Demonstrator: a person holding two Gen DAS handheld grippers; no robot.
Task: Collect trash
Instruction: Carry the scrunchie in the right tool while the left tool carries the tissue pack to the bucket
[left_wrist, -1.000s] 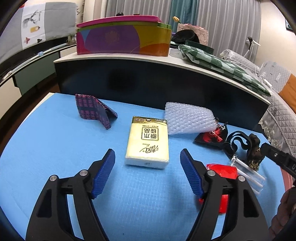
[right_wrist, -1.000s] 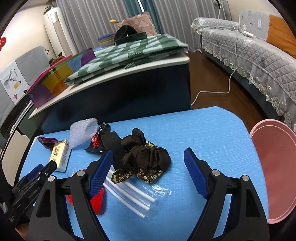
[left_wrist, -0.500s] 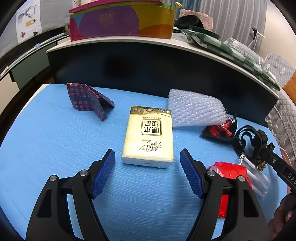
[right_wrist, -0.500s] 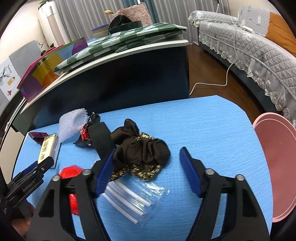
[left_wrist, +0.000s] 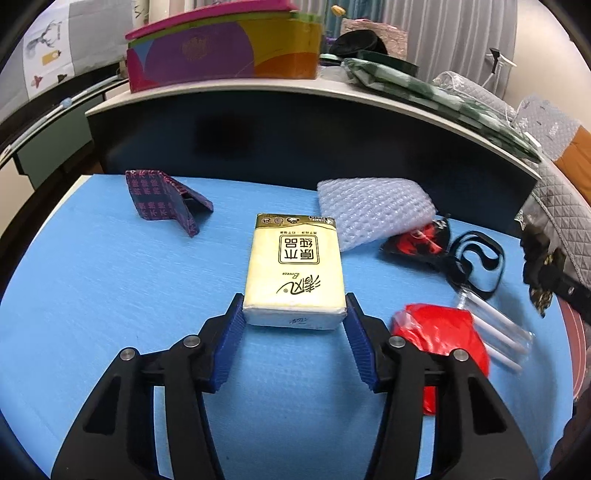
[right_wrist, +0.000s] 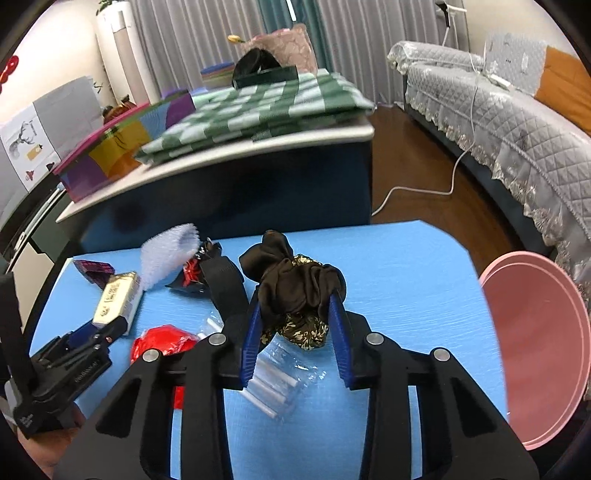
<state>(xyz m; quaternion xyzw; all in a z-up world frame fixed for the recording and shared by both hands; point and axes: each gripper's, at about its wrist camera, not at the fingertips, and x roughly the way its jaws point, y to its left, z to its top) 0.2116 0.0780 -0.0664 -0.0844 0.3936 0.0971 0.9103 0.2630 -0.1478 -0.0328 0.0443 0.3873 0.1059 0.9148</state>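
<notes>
Blue pads of the left gripper (left_wrist: 294, 314) pinch the near end of the yellow tissue pack (left_wrist: 294, 267) lying on the blue table (left_wrist: 92, 288), while the right gripper (right_wrist: 295, 325) squeezes the brown scrunchie (right_wrist: 295, 284) mid-table, both grips seemingly taken for lifting toward the pink bin (right_wrist: 535, 343).

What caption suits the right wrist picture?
Right tongs closed on a dark fabric scrunchie above the blue table, pink bin alongside.

My ribbed blue plastic pads (left_wrist: 229, 339) press a glossy film-wrapped tissue pack (left_wrist: 295, 273); my other pair grips soft matt brown cloth (right_wrist: 295, 288). The blue table cover (left_wrist: 92, 295) looks finely textured, the bubble wrap (left_wrist: 373, 210) translucent, the red bag (left_wrist: 439, 332) shiny plastic.
</notes>
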